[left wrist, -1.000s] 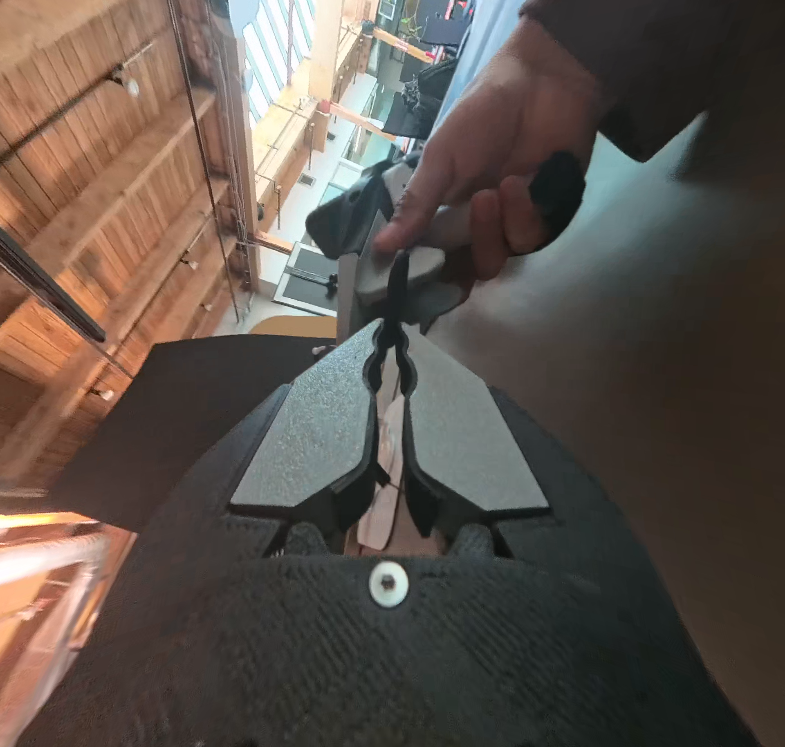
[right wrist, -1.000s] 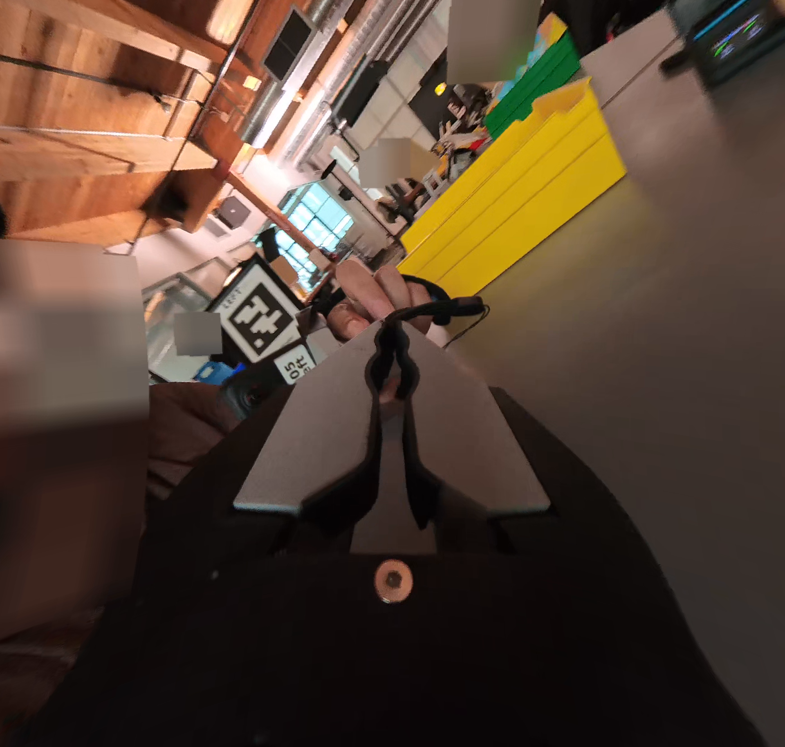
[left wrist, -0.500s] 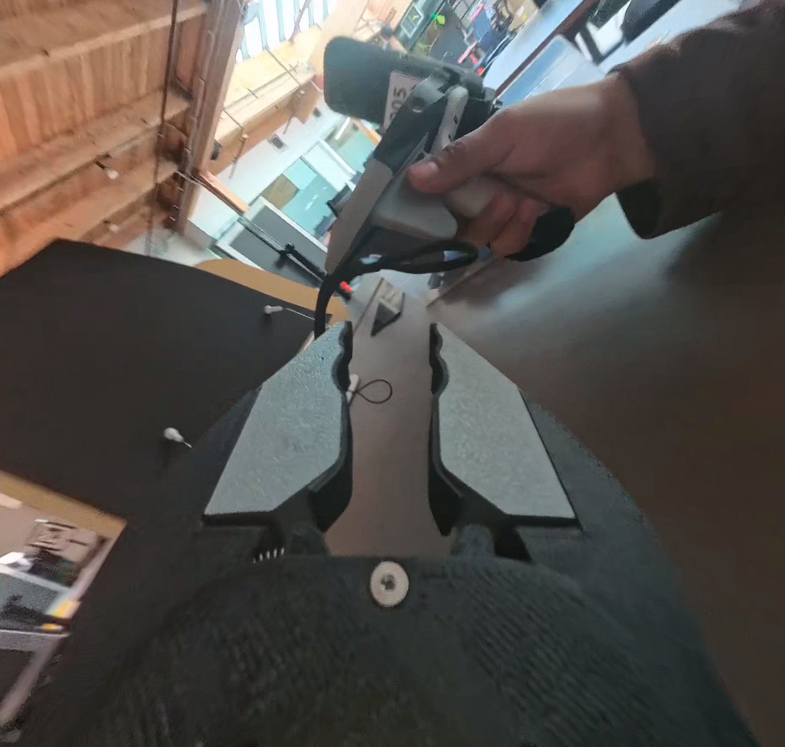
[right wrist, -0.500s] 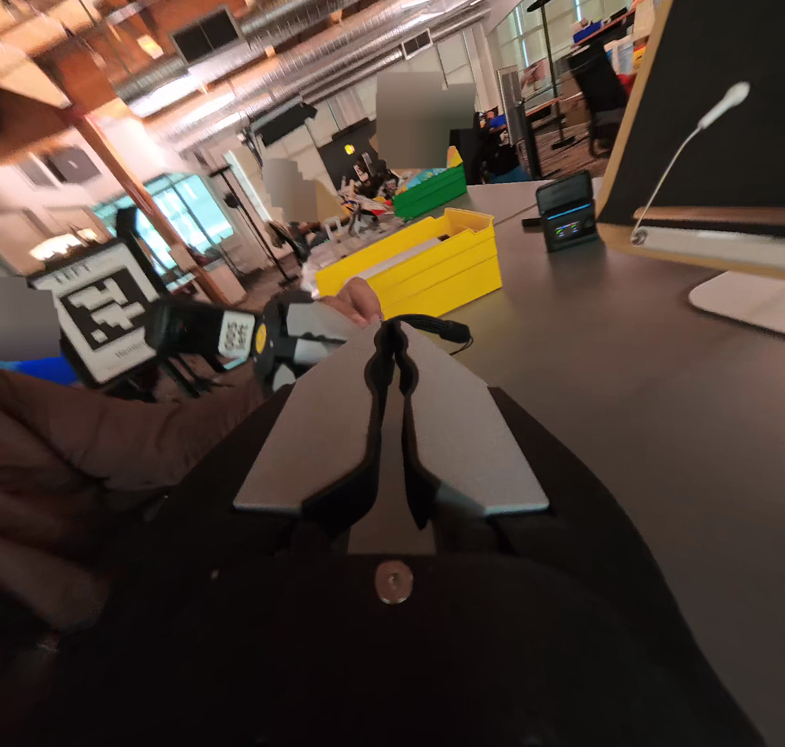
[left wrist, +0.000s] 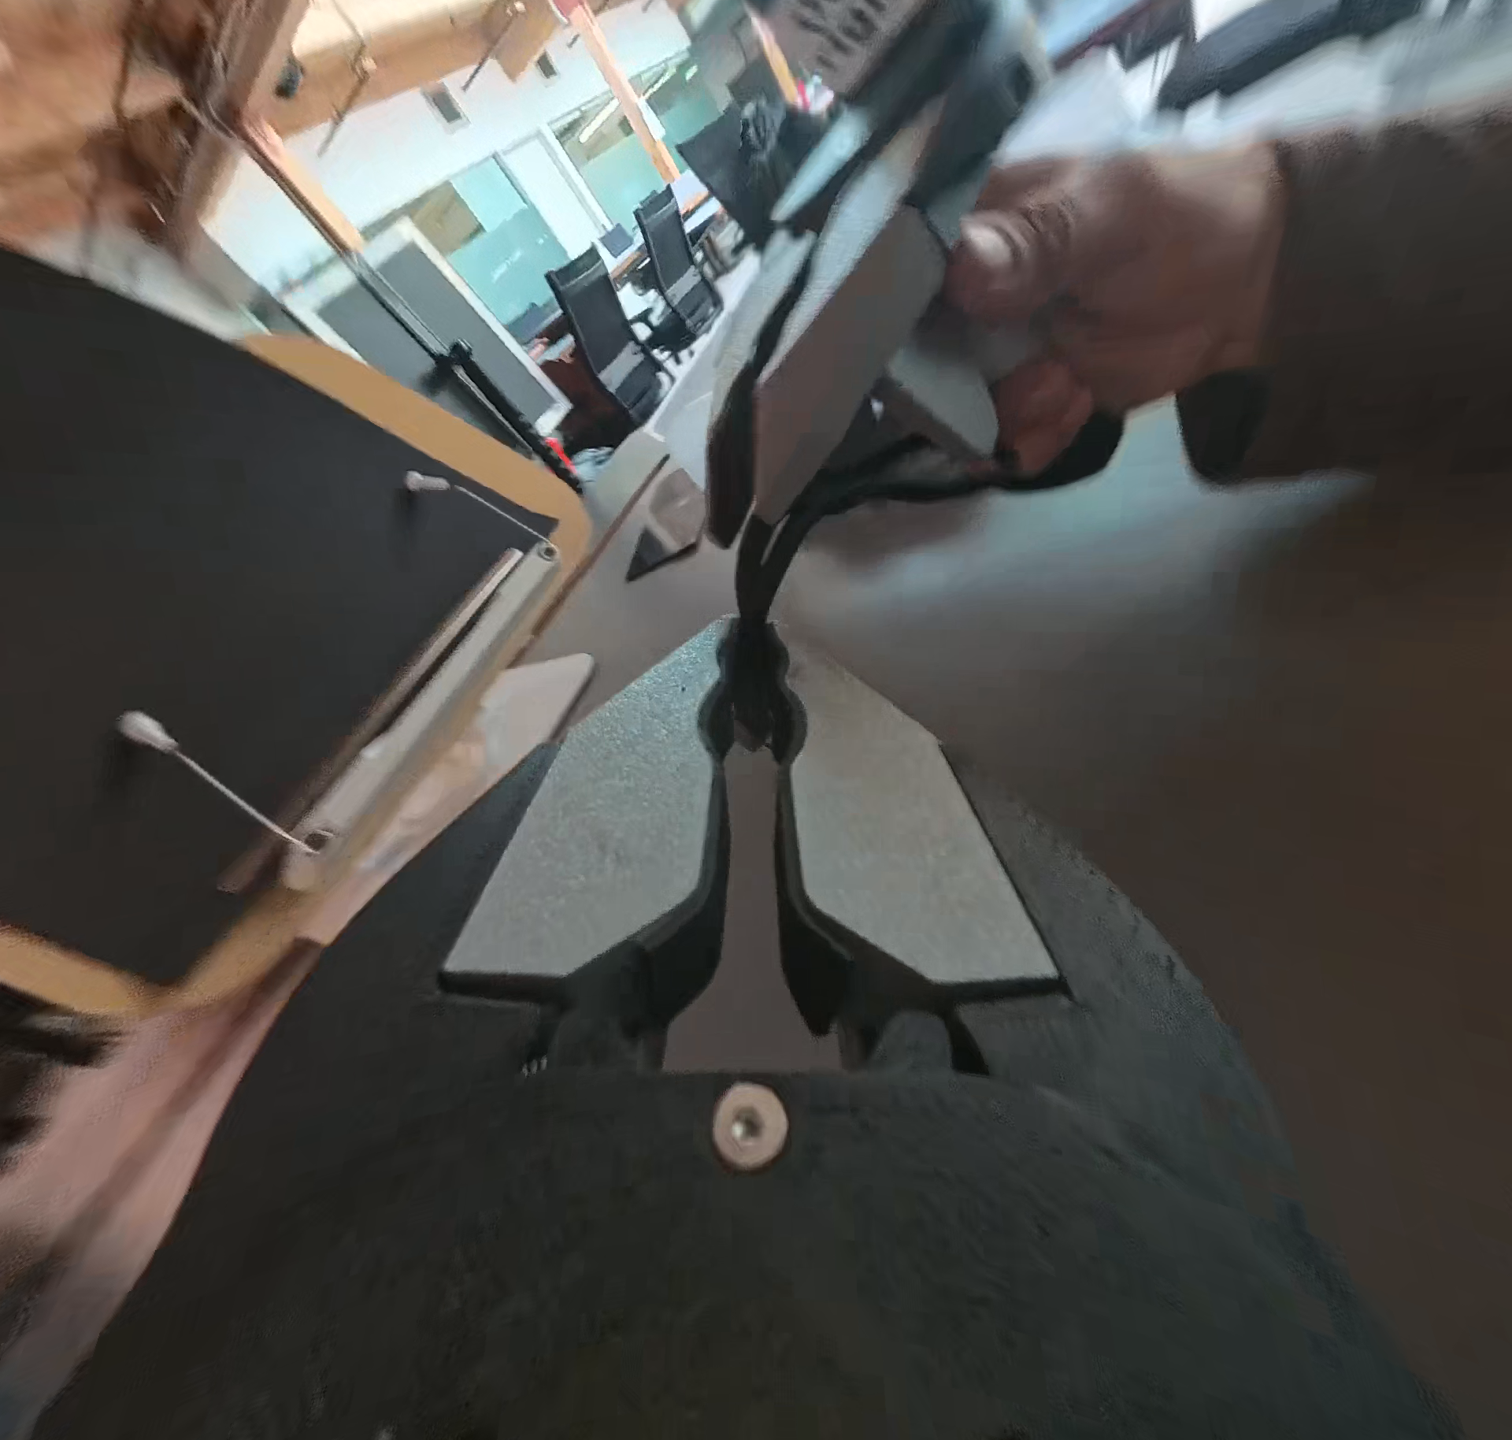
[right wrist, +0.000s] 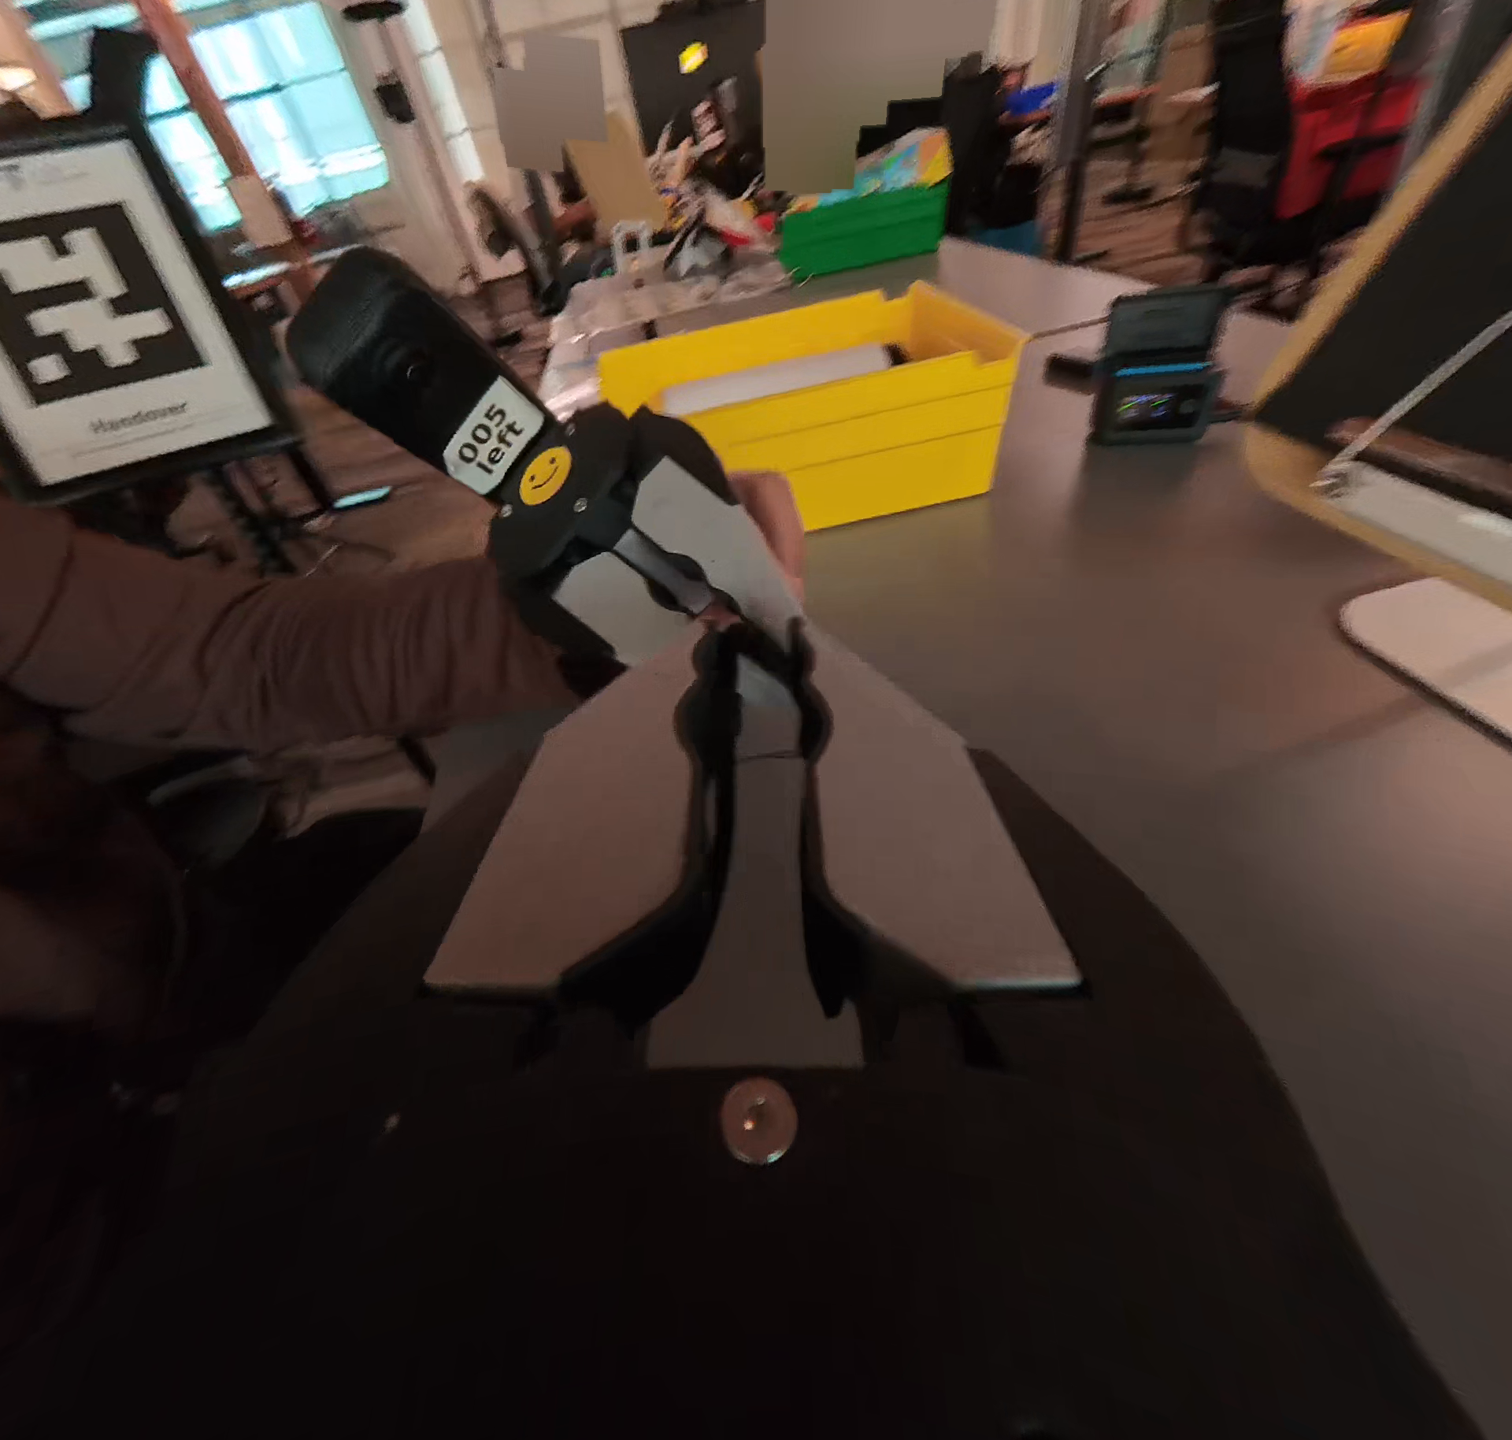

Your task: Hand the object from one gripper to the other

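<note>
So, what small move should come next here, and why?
Probably open the right gripper and draw it back. The left gripper is shut on the black cord, which runs up to the right gripper's tips; whether those grip it is unclear.

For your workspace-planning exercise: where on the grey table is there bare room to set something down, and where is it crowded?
Bare: table between yellow bin, small screen device and white base. Crowded: around green bin, and where left gripper meets right gripper.
</note>
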`<control>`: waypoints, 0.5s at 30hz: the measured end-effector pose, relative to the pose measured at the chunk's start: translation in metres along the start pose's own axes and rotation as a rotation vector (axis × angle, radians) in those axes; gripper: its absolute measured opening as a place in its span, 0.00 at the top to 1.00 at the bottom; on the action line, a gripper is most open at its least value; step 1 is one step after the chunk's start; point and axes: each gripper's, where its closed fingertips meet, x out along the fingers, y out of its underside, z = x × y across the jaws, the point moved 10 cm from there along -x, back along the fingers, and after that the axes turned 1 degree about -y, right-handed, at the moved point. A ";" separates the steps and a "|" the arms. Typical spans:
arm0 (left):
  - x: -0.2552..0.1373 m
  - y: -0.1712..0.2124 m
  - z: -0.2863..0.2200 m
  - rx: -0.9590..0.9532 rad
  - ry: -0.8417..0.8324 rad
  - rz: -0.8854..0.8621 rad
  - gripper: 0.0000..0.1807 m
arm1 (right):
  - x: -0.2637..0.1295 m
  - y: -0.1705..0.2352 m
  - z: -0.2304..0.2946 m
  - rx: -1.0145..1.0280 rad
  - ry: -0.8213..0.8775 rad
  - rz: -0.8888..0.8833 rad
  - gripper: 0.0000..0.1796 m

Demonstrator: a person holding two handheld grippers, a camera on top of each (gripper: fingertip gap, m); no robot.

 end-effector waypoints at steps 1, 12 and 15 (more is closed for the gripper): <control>0.000 0.000 0.006 -0.135 0.018 -0.030 1.00 | -0.006 -0.003 -0.002 -0.009 0.031 -0.044 0.86; -0.011 0.026 0.051 -0.883 0.096 -0.179 1.00 | -0.009 0.006 -0.019 0.088 0.103 -0.028 0.72; -0.007 0.028 0.046 -0.934 0.166 -0.163 1.00 | 0.009 0.006 -0.010 0.034 0.065 -0.040 0.72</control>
